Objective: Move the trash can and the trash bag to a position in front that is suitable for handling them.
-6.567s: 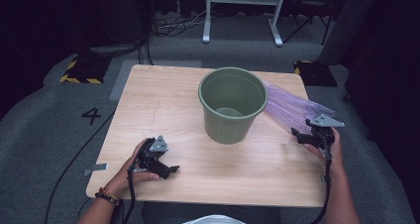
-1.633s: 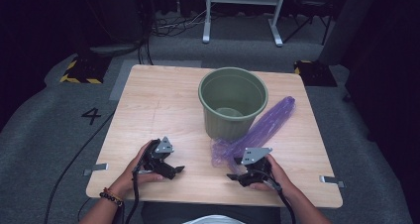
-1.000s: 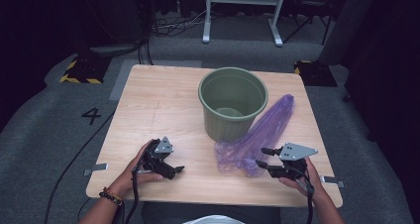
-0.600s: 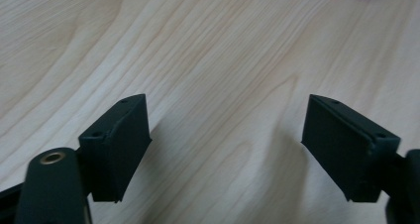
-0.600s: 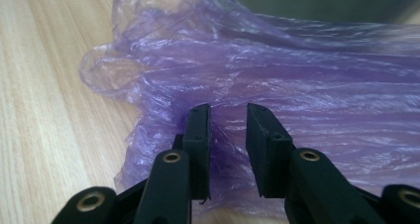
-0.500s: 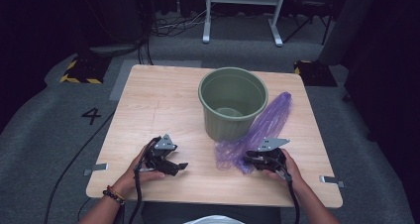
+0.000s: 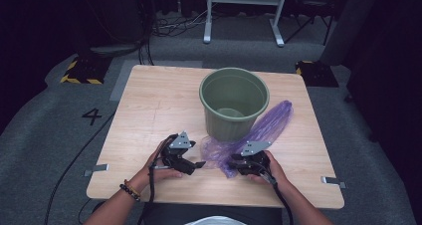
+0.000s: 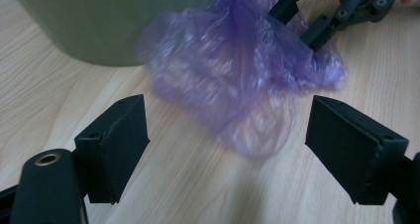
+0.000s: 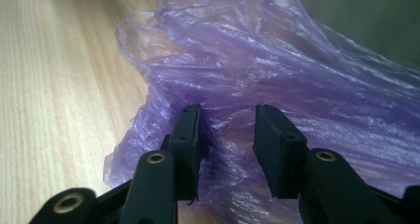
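I am working my right gripper (image 9: 225, 149), jaws just reopening around bunched film, into the thin, slippery purple bag (image 7: 259, 133) lying limp on the bench (image 7: 149, 100) beside the bucket (image 7: 234, 103); my left gripper (image 8: 228, 149) is gaping empty.

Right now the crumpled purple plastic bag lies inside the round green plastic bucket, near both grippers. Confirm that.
Not inside. The crumpled purple plastic bag lies on the wooden table against the outside of the round green plastic bucket, near both grippers. The high view shows it.
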Tool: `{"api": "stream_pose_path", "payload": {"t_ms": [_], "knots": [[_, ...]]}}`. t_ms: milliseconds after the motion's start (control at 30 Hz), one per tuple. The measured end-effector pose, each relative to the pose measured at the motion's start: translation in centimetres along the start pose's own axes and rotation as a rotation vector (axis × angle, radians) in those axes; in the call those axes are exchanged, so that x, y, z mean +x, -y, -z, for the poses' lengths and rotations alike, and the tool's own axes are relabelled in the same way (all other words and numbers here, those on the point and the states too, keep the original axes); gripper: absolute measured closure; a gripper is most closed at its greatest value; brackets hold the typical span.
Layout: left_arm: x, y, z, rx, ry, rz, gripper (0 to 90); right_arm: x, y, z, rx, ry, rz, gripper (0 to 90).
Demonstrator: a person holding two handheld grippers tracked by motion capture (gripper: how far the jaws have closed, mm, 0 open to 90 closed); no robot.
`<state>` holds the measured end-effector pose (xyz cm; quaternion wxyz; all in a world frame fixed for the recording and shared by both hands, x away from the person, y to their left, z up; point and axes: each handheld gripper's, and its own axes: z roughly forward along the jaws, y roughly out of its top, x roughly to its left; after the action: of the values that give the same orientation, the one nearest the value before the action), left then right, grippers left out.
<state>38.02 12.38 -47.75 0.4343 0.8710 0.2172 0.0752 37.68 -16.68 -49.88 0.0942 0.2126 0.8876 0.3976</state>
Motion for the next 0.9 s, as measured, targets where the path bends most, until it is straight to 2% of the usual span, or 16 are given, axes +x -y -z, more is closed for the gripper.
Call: {"api": "stream_pose_path", "payload": {"t_ms": [67, 100, 133, 233, 267, 333, 400, 467, 500, 600, 767, 867, 900], "knots": [[0.0, -0.1, -0.4, 0.006, -0.003, -0.01, 17.3, 0.1, -0.1, -0.1, 0.002, -0.006, 0.005, 63.1], [0.0, -0.2, -0.8, 0.014, -0.018, -0.015, 17.3, 0.2, -0.2, -0.2, 0.001, -0.013, 0.011, 62.9], [-0.1, -0.3, -1.0, 0.016, -0.023, -0.021, 20.6, 0.4, -0.2, -0.3, -0.002, -0.018, 0.016, 62.8], [0.0, -0.7, -2.0, 0.031, 0.007, -0.028, 25.9, 0.7, -0.2, -0.4, -0.009, -0.033, 0.031, 62.5], [-0.1, -0.8, -2.3, 0.037, 0.007, -0.032, 29.6, 0.8, -0.2, -0.5, -0.011, -0.037, 0.033, 62.4], [-0.1, -0.9, -2.8, 0.059, 0.03, -0.05, 42.4, 0.8, -0.2, -0.5, -0.014, -0.038, 0.033, 61.6], [-0.4, -0.9, -3.3, 0.103, 0.005, -0.082, 55.9, 0.9, -0.2, -0.6, -0.019, -0.04, 0.035, 58.2], [-0.6, -0.7, -3.5, 0.143, 0.0, -0.115, 65.7, 0.9, -0.2, -0.6, -0.022, -0.034, 0.033, 52.8], [-0.6, -0.6, -3.5, 0.142, -0.011, -0.122, 69.9, 0.9, -0.2, -0.6, -0.023, -0.03, 0.03, 49.6], [-0.5, -0.5, -3.3, 0.15, -0.011, -0.128, 78.6, 0.8, 0.0, -0.6, -0.023, -0.026, 0.03, 41.0], [-0.3, -0.2, -2.9, 0.15, 0.009, -0.139, 86.7, 0.5, 0.1, 0.3, -0.041, -0.006, 0.03, 33.0], [-0.3, -0.1, -2.6, 0.158, 0.007, -0.142, 87.8, 0.3, 0.2, 1.0, -0.059, 0.019, 0.026, 29.9], [-0.1, 0.1, -2.3, 0.157, 0.012, -0.136, 87.8, 0.0, 0.3, 1.9, -0.078, 0.045, 0.025, 28.5]]}}
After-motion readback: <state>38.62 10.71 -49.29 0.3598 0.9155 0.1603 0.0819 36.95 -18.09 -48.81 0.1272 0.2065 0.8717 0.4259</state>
